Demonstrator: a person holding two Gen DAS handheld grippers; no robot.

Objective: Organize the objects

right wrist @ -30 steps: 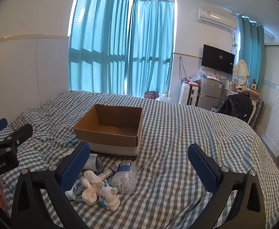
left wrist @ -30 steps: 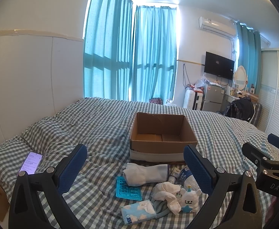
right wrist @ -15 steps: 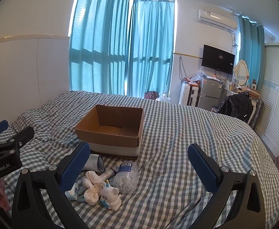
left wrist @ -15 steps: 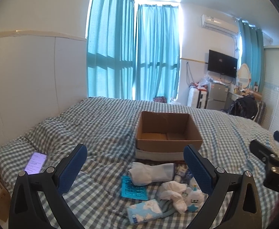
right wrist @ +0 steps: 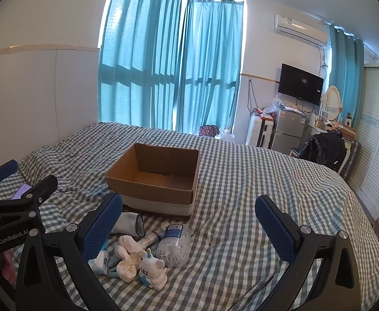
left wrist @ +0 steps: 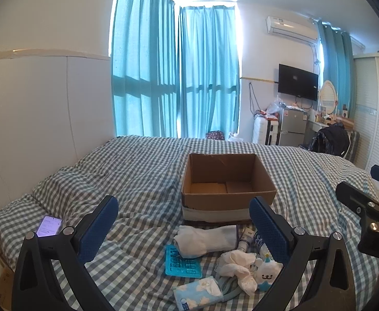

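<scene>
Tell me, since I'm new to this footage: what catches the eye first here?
An open, empty brown cardboard box sits mid-bed on the grey-and-white checked bedspread. Just in front of it lies a jumble of small things, including a rolled white sock, a teal blister pack and a small white plush toy. Tall turquoise curtains glow behind.
</scene>
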